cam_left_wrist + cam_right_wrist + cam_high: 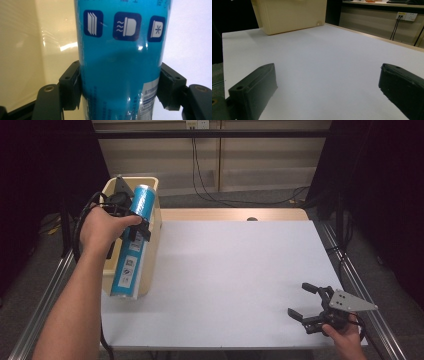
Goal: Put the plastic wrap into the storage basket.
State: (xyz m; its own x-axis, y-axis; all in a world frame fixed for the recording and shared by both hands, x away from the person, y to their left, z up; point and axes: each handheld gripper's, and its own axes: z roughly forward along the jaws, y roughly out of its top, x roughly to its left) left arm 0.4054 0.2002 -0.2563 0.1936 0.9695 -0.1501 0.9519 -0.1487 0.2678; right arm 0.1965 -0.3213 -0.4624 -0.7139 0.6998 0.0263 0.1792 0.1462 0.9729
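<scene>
Blue roll: a long cyan tube (131, 242) with printed labels, held tilted above the cream bin (155, 227) at about 9 o'clock on the table, its lower end toward 7 o'clock near the front corner of the bin, its upper end over the back rim.
Left gripper: the left gripper (134, 226) pinches the blue roll across its width; in the left gripper view both black jaws press flat on the glossy wrap (120, 75), one on each side.
Right gripper: the right gripper (302, 301) rests low at about 4 o'clock near the front edge, jaws spread wide with nothing between them, bare table (324, 65) ahead of it.
Step in hand: by my reading, lifting the roll out of, or lowering it into, the bin.
Doing it well: keep the squeeze firm, since the film looks slick and the grip sits above the middle, so the longer lower part may swing; move along the roll's own axis rather than sideways.
In the way: the bin's right wall runs just beside the roll and could catch its lower end; the left gripper's cable (82, 215) loops near the bin's back corner.
Around: white table top (240, 270), otherwise bare; floor cables (210, 195) lie beyond 12 o'clock, well apart.
</scene>
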